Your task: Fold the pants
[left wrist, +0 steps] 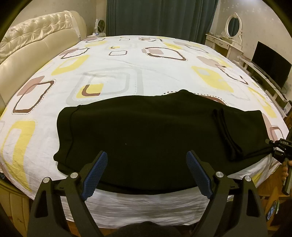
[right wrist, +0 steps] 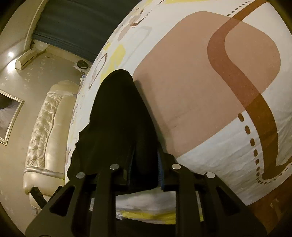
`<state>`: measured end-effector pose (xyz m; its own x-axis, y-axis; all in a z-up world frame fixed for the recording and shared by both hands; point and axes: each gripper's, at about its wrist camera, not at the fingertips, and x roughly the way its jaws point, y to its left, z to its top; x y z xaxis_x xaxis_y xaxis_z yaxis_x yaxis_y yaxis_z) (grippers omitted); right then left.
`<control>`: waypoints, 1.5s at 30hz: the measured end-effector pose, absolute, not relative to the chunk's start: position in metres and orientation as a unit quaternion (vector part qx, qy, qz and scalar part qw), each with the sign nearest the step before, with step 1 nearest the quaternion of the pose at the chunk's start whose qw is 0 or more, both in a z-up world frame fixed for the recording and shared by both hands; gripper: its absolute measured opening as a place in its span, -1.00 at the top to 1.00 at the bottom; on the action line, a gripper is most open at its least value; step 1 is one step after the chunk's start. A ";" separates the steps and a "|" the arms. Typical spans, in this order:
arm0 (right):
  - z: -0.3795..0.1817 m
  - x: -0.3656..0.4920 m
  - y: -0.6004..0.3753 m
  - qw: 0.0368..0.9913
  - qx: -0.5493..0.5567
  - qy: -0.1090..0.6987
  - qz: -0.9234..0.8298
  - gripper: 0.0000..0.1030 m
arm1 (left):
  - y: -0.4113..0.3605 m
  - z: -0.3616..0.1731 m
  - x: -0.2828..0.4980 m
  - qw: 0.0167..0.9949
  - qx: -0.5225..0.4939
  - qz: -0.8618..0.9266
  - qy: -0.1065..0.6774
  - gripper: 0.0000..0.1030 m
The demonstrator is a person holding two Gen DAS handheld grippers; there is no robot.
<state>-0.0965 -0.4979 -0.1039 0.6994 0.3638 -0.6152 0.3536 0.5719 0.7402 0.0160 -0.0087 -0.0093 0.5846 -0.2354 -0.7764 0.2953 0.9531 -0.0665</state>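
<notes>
The black pants [left wrist: 146, 131] lie folded across the near edge of the bed [left wrist: 127, 60], waistband end at the left, cuffs at the right. My left gripper [left wrist: 147, 160] is open, its blue pads [left wrist: 96, 175] spread wide just above the pants' near edge, holding nothing. My right gripper [left wrist: 273, 146] is at the far right, pinching the pants' right end. In the right wrist view the right gripper [right wrist: 144, 164] is shut on the black pants [right wrist: 118, 118], which fill the space between the fingers and stretch away over the bed [right wrist: 200, 82].
A cream tufted headboard [left wrist: 32, 42] stands at the left. Dark curtains [left wrist: 160, 16] hang behind the bed. A dressing table with an oval mirror [left wrist: 232, 25] and a television [left wrist: 270, 65] stand at the right. The bed's front edge drops off below my left gripper.
</notes>
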 end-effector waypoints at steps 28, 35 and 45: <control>-0.083 0.005 -0.529 0.795 0.461 0.393 -0.044 0.41 | -0.004 -0.012 0.021 0.883 0.017 -0.152 0.443 -0.69; -0.052 -0.034 -0.481 0.807 0.471 0.355 0.034 0.22 | 0.000 -0.012 0.022 0.882 0.004 -0.152 0.446 -0.69; -0.079 -0.057 -0.438 0.786 0.470 0.397 0.059 0.21 | 0.000 -0.009 0.020 0.886 0.012 -0.152 0.438 -0.69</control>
<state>-0.0569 -0.4380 -0.0790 0.6773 0.4665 -0.5688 0.2798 0.5517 0.7857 0.0198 0.0001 -0.0091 0.5700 -0.2592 -0.7797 0.2801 0.9534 -0.1121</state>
